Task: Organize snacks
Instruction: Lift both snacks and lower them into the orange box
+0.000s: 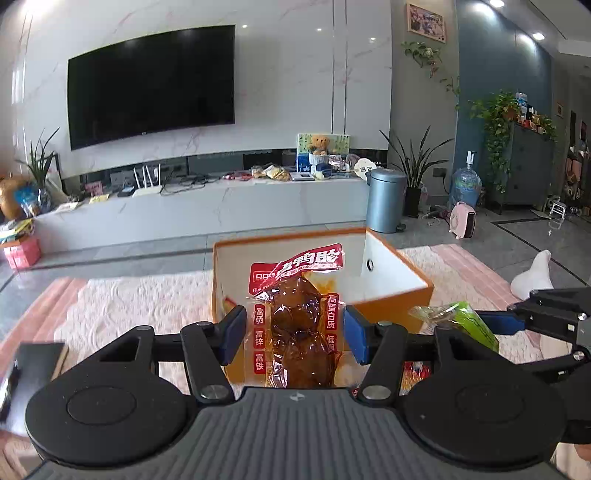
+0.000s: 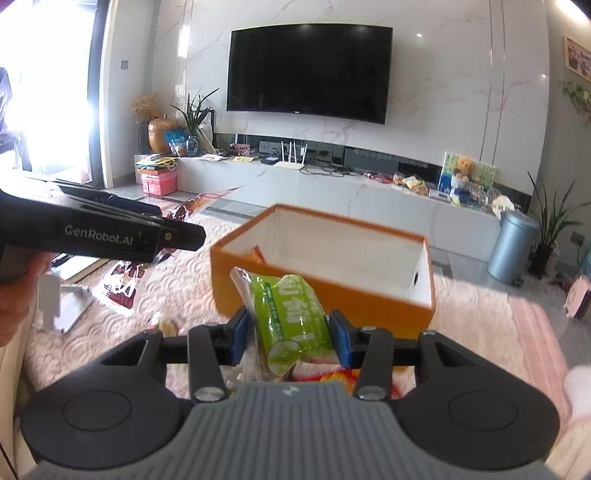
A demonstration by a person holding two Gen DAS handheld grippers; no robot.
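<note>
Box [image 1: 391,299] sat just ahead of both grippers. Left fingers [image 1: 233,332] held red snack pack [image 1: 299,317], long side pointing forward over box. Right fingers [image 2: 340,338] held green snack pack [image 2: 291,317], short of box.

Daylight fills both views, strongest in the right wrist view, where the window [image 2: 55,92] at the far left is blown out to white and washes the floor beside it. Ceiling spotlights [image 1: 496,3] glare on the glossy marble wall [image 1: 288,74] and reflect as small dots on the dark television [image 2: 310,70]. Straight lines bow outward toward the edges (fisheye distortion), and the corners vignette to black. The orange box [image 2: 321,291] is slightly motion-blurred in the right wrist view; shadows are soft.
</note>
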